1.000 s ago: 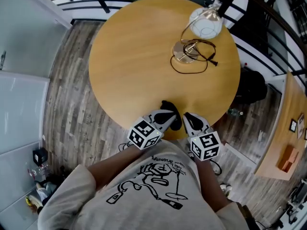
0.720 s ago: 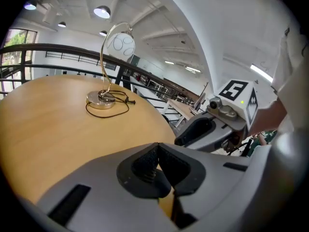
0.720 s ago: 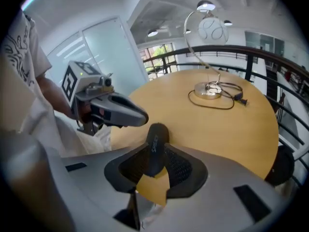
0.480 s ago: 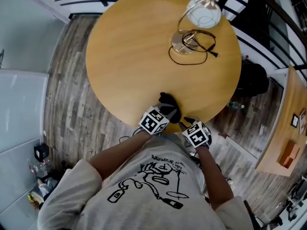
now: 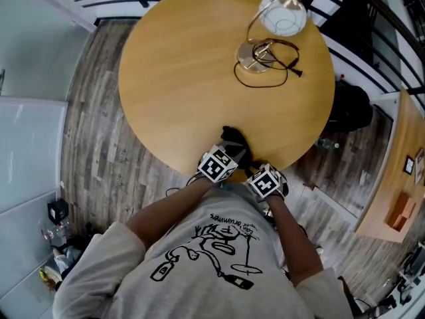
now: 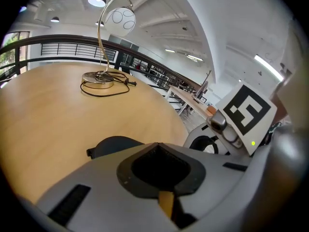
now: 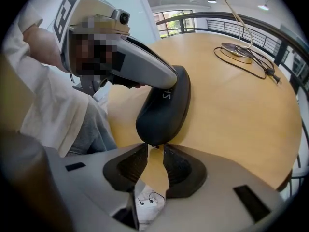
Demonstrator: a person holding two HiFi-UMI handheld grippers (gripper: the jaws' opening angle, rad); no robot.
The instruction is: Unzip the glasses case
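The black glasses case point(image 5: 232, 139) lies at the near edge of the round wooden table point(image 5: 192, 78). My left gripper point(image 5: 230, 155) reaches onto it from the near side; in the right gripper view its grey finger point(image 7: 147, 71) rests against the top of the case point(image 7: 166, 108). Its own view shows the left gripper point(image 6: 156, 146) with its pads together and the case point(image 6: 113, 145) just beyond, to the left. My right gripper point(image 7: 154, 147) is open by a narrow gap at the case's near end, where a small zipper pull hangs between its tips. In the head view the right gripper point(image 5: 252, 171) sits just off the table's rim.
A gold desk lamp point(image 5: 282, 17) with a white globe shade and a looped black cable point(image 5: 265, 80) stands at the table's far side. A black railing point(image 6: 58, 50) runs behind the table. The person's grey shirt point(image 5: 219, 258) fills the near side; wood floor point(image 5: 93, 151) lies to the left.
Both grippers have drawn together at the case. The left one moved up onto it, and the right one shifted left towards its near end.
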